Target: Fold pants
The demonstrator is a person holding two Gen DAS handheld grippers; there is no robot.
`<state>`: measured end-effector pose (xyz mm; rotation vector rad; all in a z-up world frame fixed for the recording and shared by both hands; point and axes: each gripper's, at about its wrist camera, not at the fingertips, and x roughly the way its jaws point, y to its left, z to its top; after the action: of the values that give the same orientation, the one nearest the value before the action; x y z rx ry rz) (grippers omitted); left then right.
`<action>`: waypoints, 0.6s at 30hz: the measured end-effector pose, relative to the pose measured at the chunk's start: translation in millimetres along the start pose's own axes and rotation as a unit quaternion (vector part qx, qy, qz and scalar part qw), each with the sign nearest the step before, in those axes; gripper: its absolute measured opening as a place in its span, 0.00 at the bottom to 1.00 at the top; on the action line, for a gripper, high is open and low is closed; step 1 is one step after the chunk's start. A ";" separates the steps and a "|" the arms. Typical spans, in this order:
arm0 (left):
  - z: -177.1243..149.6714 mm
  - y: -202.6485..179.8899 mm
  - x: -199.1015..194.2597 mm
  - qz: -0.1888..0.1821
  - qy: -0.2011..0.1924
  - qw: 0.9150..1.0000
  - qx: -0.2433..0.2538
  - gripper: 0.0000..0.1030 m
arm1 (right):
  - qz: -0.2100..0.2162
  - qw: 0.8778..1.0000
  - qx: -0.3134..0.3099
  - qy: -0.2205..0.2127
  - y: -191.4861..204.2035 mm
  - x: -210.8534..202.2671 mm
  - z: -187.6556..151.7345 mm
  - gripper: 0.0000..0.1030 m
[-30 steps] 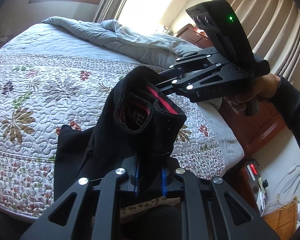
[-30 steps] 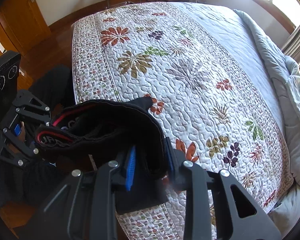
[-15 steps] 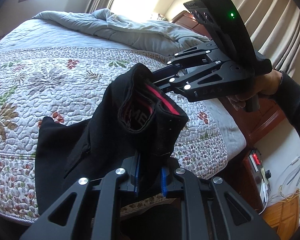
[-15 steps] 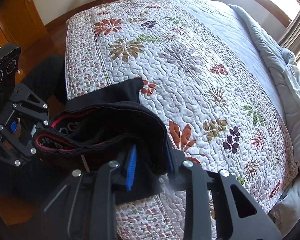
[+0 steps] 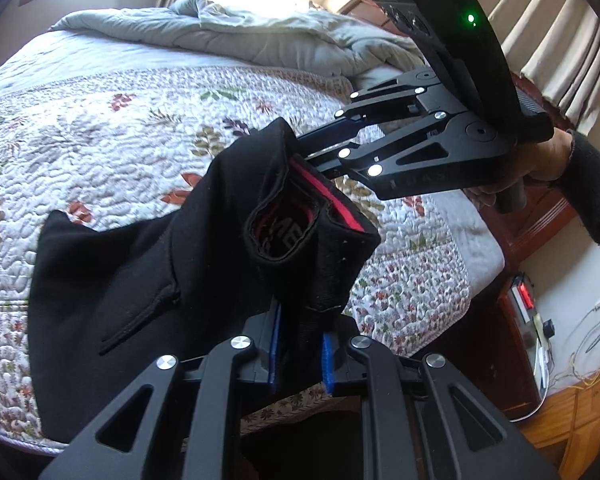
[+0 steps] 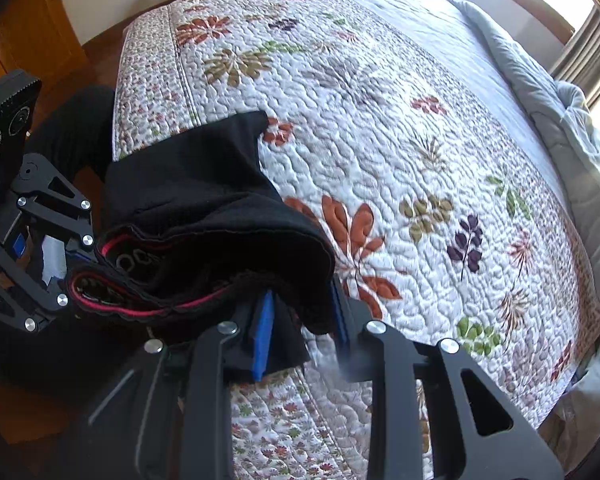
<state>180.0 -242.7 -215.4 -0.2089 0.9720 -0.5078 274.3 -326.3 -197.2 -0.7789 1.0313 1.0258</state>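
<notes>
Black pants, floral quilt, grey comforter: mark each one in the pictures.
black pants (image 5: 140, 280), left wrist view, on the flat fabric lying over the bed edge.
floral quilt (image 6: 380, 128), right wrist view, on a bare stitched patch mid-bed.
grey comforter (image 5: 260, 36), left wrist view, on its rumpled middle.

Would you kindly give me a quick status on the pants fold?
Left claw and right claw both shut on the waistband. Black pants draped onto the floral quilt. Nothing in the way.
</notes>
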 end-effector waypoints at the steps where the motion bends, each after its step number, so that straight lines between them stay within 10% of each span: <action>1: -1.9 -1.0 5.4 0.000 0.005 1.000 0.001 0.15 | 0.001 1.000 0.003 0.002 -1.0 4.0 -5.6 0.25; 18: -24.6 0.5 53.7 -0.006 0.066 0.998 -0.007 0.21 | 0.018 0.997 0.071 0.013 -9.4 41.5 -62.5 0.27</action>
<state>184.4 -267.9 -268.7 -0.1954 1.1038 -0.5304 270.7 -372.7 -256.9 -0.6607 1.1321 0.9628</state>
